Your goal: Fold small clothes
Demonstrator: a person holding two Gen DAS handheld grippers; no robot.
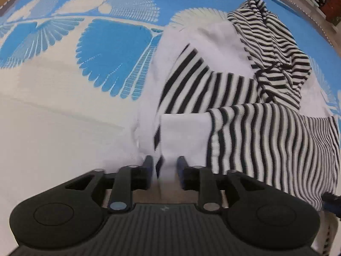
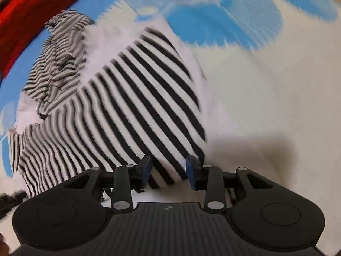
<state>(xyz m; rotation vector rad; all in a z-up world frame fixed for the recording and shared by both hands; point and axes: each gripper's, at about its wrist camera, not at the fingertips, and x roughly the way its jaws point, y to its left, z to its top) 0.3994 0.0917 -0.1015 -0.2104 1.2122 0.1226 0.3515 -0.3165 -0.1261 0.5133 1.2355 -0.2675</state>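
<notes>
Striped garment between half-open right gripper pads.

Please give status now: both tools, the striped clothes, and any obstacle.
Left tool straddles a white cloth edge, grip unclear. Right tool straddles the striped garment, grip unclear. Garment crumpled on blue-and-white sheet. Red item beyond, not obstructing.

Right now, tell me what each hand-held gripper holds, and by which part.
Left hand-held gripper: white edge of the striped black-and-white garment sits between its pads. Right hand-held gripper: its striped hem. A firm hold cannot be told.
</notes>
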